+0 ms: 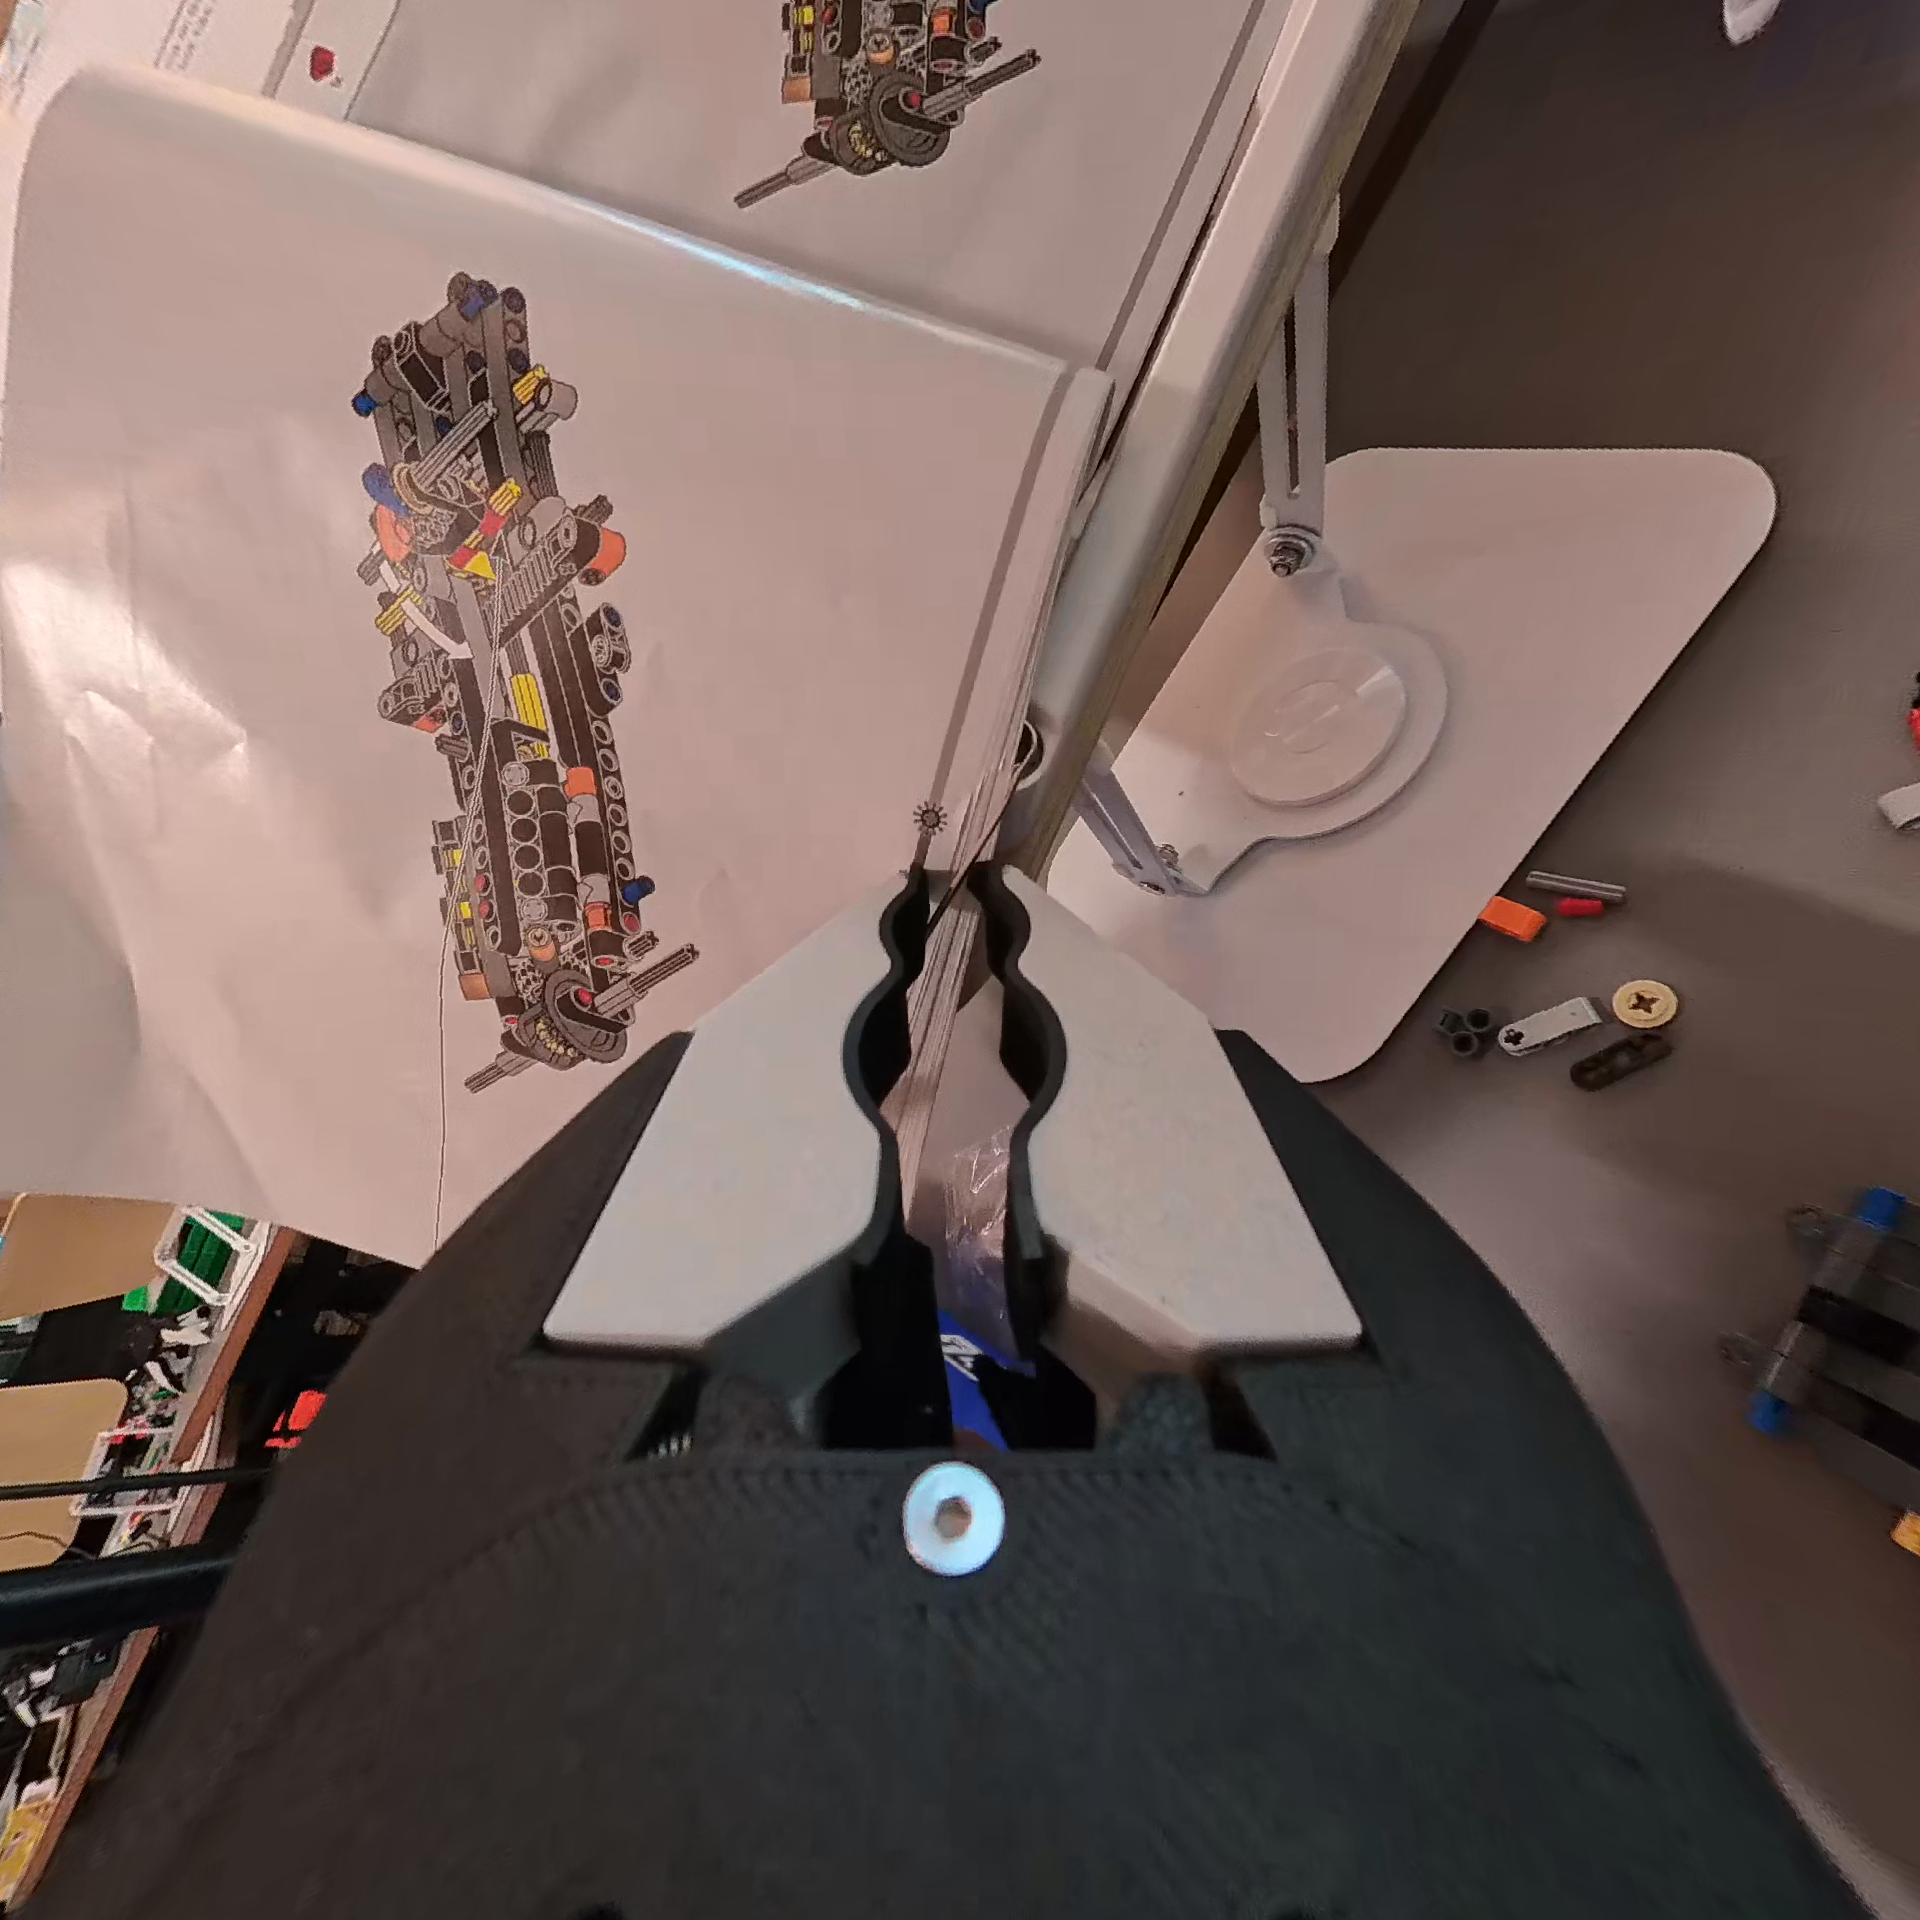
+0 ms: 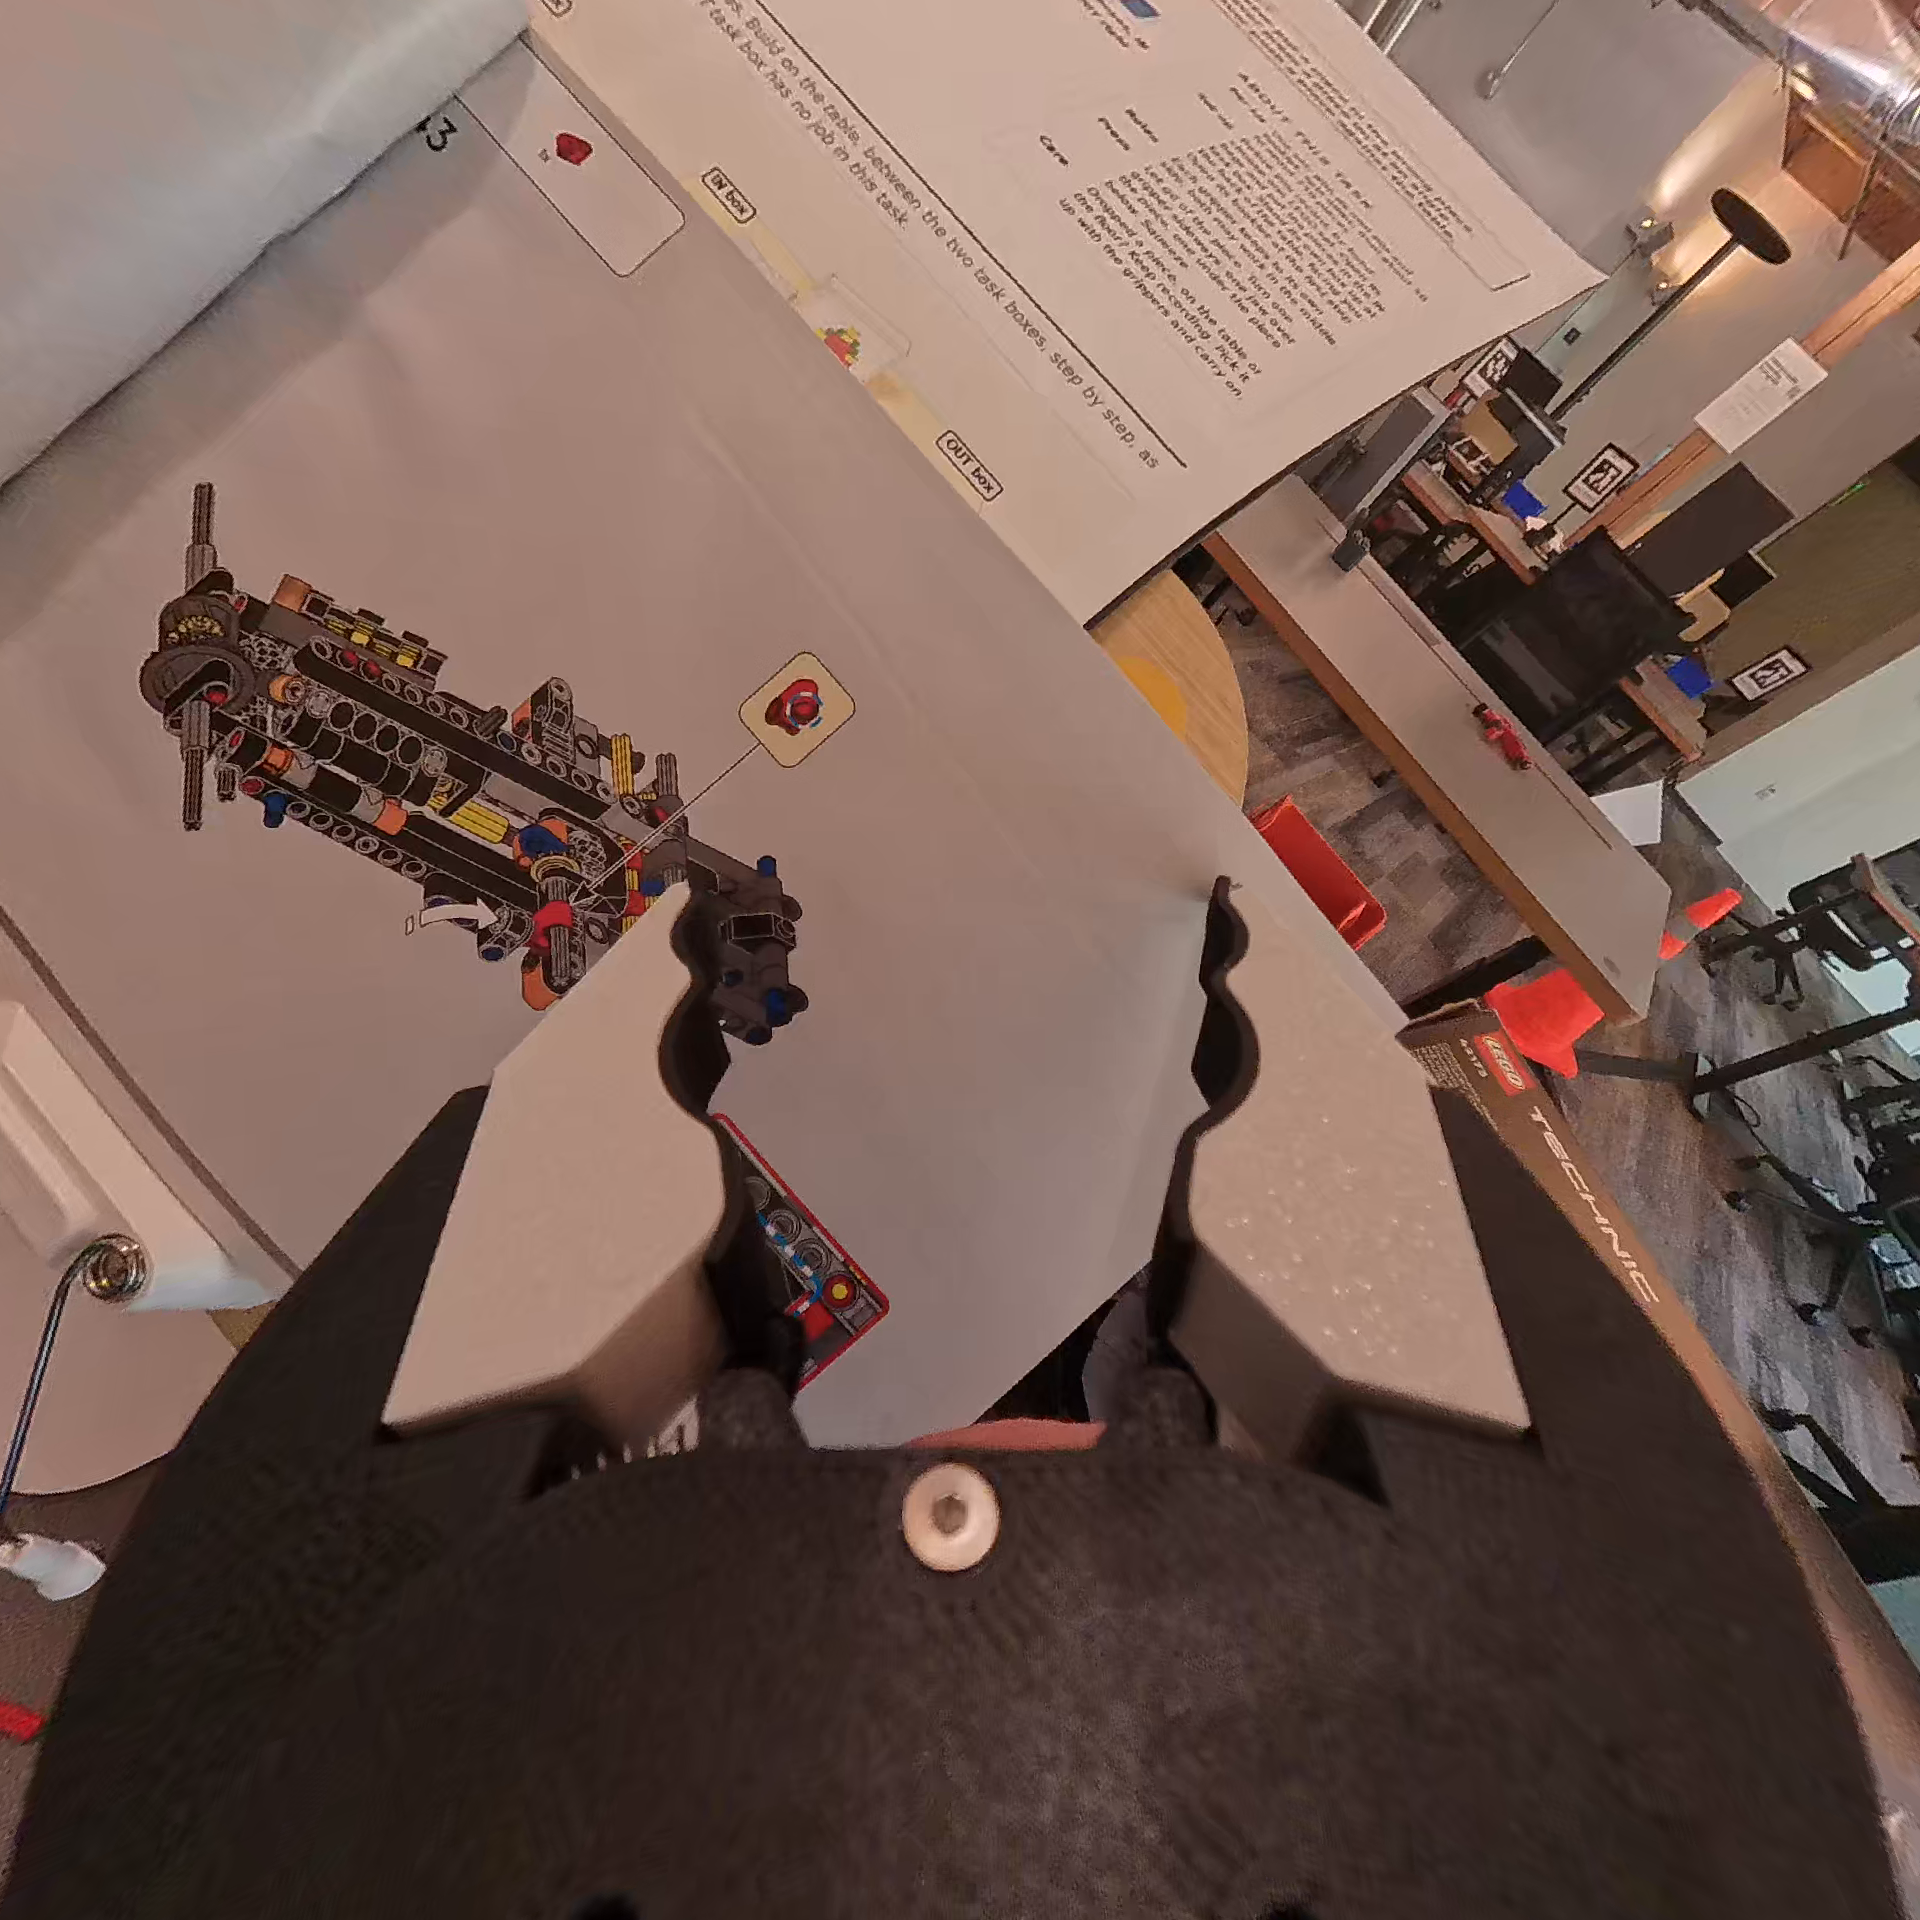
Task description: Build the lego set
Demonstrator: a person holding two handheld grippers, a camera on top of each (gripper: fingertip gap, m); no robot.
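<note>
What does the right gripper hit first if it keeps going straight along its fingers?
Most likely the open manual page. The right gripper is open, and the pale sheet fills the gap between its fingers, just past the printed model drawing. How far off the page is cannot be told from this view.

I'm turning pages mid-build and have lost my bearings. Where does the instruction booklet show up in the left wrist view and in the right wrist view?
Left wrist view: the instruction booklet fills the upper left; the left gripper is shut on the edge of its pages.
Right wrist view: the booklet spans the centre and left, behind the open right gripper.
Shared landmark: the small red part picture on the page.
</note>
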